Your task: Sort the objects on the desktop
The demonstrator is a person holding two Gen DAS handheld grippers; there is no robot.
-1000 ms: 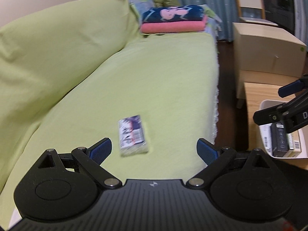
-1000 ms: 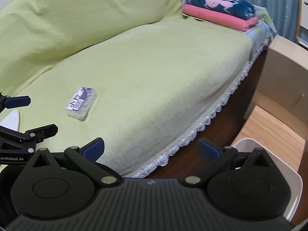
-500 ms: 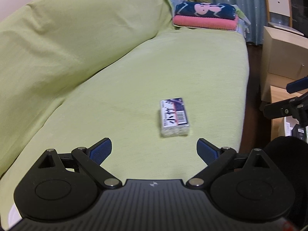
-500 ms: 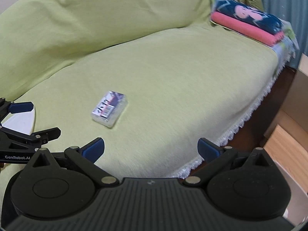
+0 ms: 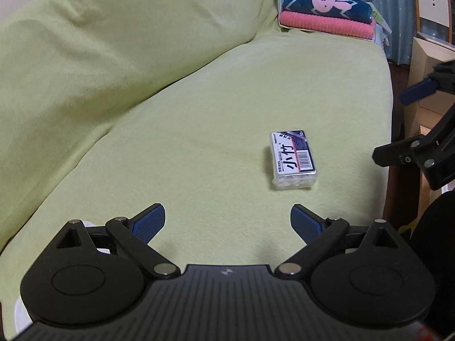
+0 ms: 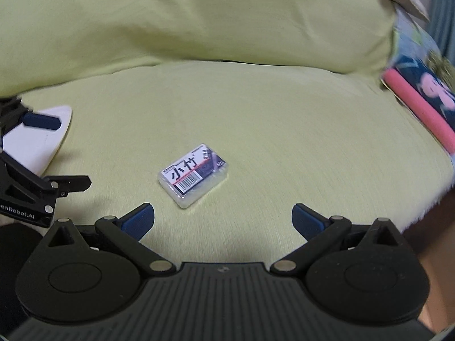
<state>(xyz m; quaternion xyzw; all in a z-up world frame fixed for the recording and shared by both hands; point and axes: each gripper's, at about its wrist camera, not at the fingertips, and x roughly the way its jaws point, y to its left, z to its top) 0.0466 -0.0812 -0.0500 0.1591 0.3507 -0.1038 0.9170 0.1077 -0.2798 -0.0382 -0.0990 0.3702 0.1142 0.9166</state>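
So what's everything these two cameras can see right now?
Small clear plastic box with a printed barcode label: one, transparent with white and dark label, lying flat on the sofa seat, untouched.
Sofa with yellow-green fabric cover: one, fills both views.
Folded towels: two stacked, dark blue on pink, far end of the seat.
White flat object: one, on the seat's left edge in the right wrist view.
Pale wooden furniture: beside the sofa's far end.
Left gripper: black, blue pads, open.
Right gripper: black, blue pads, open.

plastic box (image 6: 194,179) label: "小竹" | left gripper (image 6: 57,153) body: "enrobot.ai"
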